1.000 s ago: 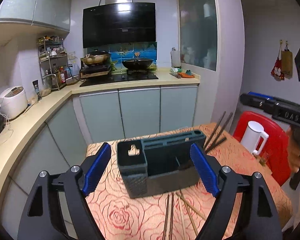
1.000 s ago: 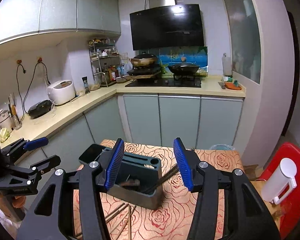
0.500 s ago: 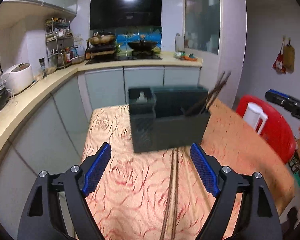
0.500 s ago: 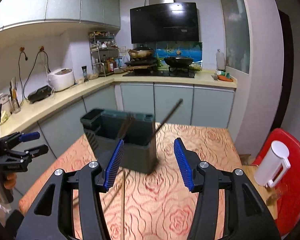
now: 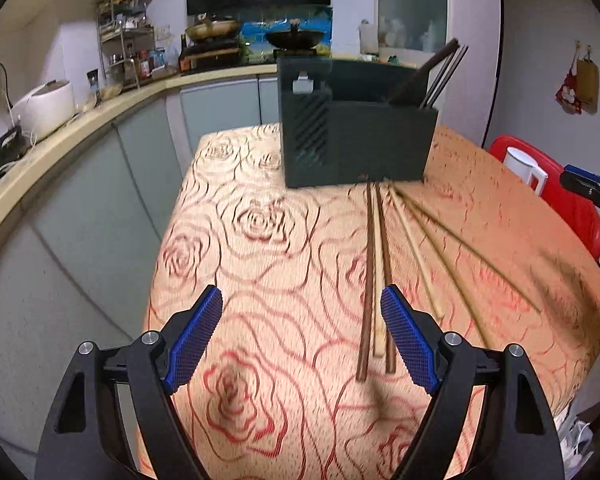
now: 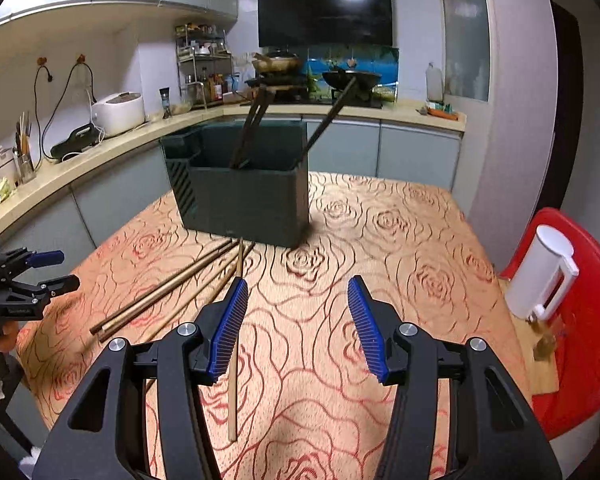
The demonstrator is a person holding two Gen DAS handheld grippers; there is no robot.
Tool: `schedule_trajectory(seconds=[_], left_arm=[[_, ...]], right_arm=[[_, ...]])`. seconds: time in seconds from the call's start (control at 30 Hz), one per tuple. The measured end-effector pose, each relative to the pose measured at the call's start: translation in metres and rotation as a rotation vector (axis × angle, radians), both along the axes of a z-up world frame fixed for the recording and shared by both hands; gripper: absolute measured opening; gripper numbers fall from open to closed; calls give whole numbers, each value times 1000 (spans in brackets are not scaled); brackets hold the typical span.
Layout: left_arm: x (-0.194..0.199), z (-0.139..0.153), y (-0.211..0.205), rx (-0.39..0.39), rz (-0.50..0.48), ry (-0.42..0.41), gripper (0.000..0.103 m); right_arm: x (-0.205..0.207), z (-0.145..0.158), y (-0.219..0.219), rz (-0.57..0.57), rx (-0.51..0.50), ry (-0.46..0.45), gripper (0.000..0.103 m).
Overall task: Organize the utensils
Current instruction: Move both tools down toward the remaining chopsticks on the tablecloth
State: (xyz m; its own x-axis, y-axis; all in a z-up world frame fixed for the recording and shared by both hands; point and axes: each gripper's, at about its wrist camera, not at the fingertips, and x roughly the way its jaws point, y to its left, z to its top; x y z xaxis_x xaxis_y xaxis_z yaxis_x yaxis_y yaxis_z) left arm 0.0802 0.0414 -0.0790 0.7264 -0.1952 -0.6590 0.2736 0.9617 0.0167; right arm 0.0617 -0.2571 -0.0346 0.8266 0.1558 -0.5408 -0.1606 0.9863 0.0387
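Note:
A dark utensil holder (image 5: 352, 128) stands on the rose-patterned table (image 5: 260, 248), with dark chopsticks (image 5: 432, 68) leaning out of it. It also shows in the right wrist view (image 6: 244, 188). Several loose chopsticks (image 5: 376, 272) lie on the cloth in front of it; in the right wrist view (image 6: 172, 288) they fan out to the left. My left gripper (image 5: 302, 336) is open and empty, low over the table, just left of the near chopstick ends. My right gripper (image 6: 296, 324) is open and empty, just right of one pale chopstick (image 6: 235, 344).
A white jug (image 6: 540, 276) stands on a red chair (image 6: 580, 320) right of the table. Kitchen counters (image 5: 80, 120) with a rice cooker (image 5: 44, 104) run along the left. The table's edges fall off at left and right.
Both grippers have pulled back from the holder and dropped lower toward the table. The holder now sits farther off and the loose chopsticks lie in full view. Both stay open.

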Motion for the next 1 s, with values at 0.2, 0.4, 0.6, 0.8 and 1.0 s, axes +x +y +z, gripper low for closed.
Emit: schedule_trajectory(seconds=[0.2, 0.4, 0.6, 0.8, 1.0], left_arm=[[-16, -12, 0, 15, -19, 4, 79], [-23, -20, -7, 55, -47, 5, 79], [-21, -32, -13, 94, -62, 43, 78], [-12, -43, -17, 128, -58, 82, 78], [-8, -49, -17, 149, -34, 85, 78]], right_arm=[[-9, -15, 4, 5, -11, 20, 51], [-13, -29, 6, 7, -6, 52, 51], [-13, -30, 3, 0, 1, 55, 51], [-13, -31, 4, -1, 0, 62, 51], [-13, -33, 4, -2, -3, 62, 51]])
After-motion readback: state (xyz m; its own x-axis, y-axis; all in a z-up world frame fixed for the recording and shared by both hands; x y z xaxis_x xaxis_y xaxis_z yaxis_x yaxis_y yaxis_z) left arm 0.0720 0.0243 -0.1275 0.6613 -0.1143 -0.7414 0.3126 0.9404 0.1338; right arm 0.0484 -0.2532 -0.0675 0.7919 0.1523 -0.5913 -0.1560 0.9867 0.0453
